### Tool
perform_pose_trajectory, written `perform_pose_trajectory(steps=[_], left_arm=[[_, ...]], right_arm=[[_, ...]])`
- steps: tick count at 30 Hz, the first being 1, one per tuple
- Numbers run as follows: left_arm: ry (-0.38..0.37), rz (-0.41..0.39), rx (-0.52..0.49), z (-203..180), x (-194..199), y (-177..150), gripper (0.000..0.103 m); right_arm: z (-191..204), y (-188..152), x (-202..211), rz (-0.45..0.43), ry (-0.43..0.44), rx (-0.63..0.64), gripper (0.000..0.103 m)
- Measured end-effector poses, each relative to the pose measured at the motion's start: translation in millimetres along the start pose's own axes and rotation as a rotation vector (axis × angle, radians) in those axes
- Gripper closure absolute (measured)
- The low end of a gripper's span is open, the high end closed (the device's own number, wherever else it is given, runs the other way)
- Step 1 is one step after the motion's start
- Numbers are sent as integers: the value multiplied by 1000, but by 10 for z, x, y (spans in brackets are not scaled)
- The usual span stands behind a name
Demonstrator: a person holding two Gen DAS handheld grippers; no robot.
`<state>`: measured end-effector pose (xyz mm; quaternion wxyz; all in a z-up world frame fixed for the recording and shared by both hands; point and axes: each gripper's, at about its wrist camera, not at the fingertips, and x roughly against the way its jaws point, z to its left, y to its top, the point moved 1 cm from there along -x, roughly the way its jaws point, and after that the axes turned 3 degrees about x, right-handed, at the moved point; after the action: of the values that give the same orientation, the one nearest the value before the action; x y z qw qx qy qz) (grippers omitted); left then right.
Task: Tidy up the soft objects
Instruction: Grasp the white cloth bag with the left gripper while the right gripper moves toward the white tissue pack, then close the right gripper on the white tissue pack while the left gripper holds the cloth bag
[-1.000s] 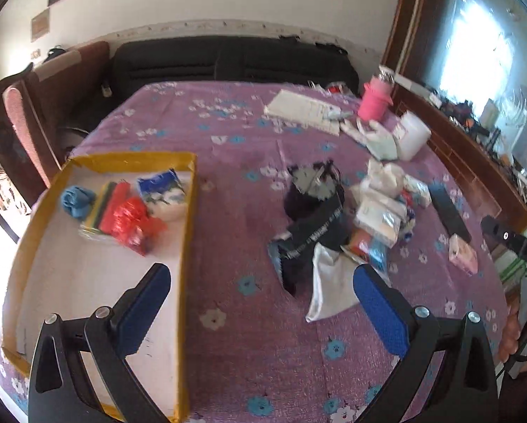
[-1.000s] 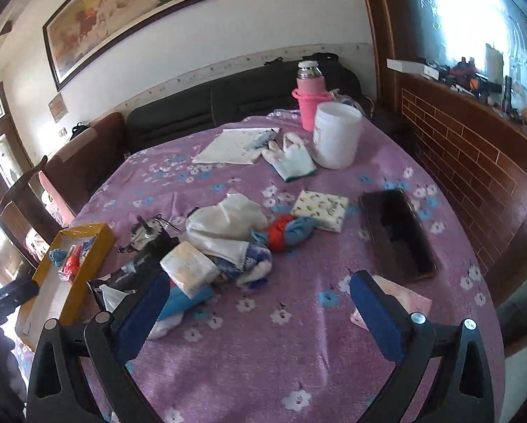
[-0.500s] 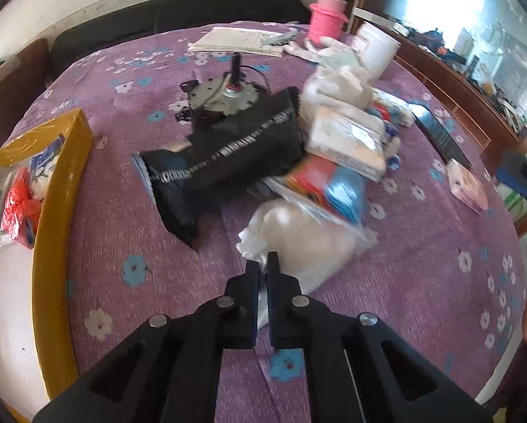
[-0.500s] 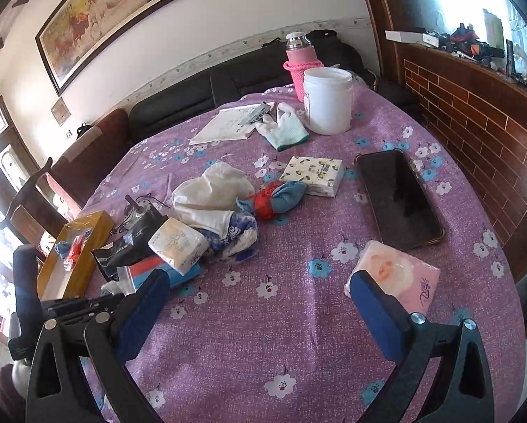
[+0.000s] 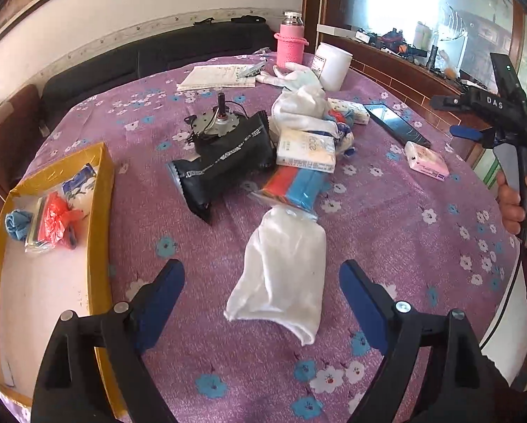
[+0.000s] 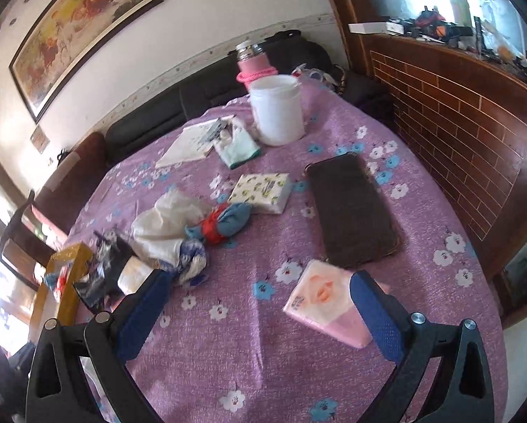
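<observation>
A white cloth (image 5: 284, 268) lies flat on the purple flowered tablecloth (image 5: 386, 246), right between the fingers of my left gripper (image 5: 260, 275). Its jaws are opening and the pads stand clear of the cloth. Behind it sits a pile with a red and blue pack (image 5: 295, 183), a white tissue pack (image 5: 305, 149), a black pouch (image 5: 224, 165) and bundled cloths (image 6: 172, 225). My right gripper (image 6: 258, 282) is open, low over the table. A pink tissue pack (image 6: 320, 299) lies just inside its right finger, untouched.
A yellow box (image 5: 103, 211) at the left holds a blue cloth (image 5: 17, 224), a red bag (image 5: 57, 215) and a small pack. A phone (image 6: 351, 211), white jar (image 6: 277, 109), pink bottle (image 5: 291, 46), notepad (image 5: 217, 75), glove (image 6: 239, 148) and small motor (image 5: 217, 121) lie farther back. A hand (image 5: 510, 204) holds the right gripper.
The left gripper swung from the yellow box to the white cloth, was shut half a second ago, and now stands open around the cloth. The right gripper came down closer to the pink tissue pack.
</observation>
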<state>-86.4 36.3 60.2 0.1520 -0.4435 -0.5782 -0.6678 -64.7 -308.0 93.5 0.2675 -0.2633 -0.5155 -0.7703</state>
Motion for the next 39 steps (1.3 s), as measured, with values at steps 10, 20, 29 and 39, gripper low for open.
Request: perform_pose_trajectory(steps=[10, 20, 29, 39], left_arm=[[2, 146, -56, -331, -590, -18, 74], [-96, 30, 124, 145, -74, -85, 96], [-84, 4, 176, 359, 193, -180, 96], [-47, 65, 206, 487, 213, -425, 96]], right_arm=[[163, 197, -239, 64, 53, -37, 0], [1284, -23, -739, 193, 154, 302, 0], [1708, -277, -1176, 297, 157, 453, 1], [1663, -517, -1351, 349, 52, 496, 42]])
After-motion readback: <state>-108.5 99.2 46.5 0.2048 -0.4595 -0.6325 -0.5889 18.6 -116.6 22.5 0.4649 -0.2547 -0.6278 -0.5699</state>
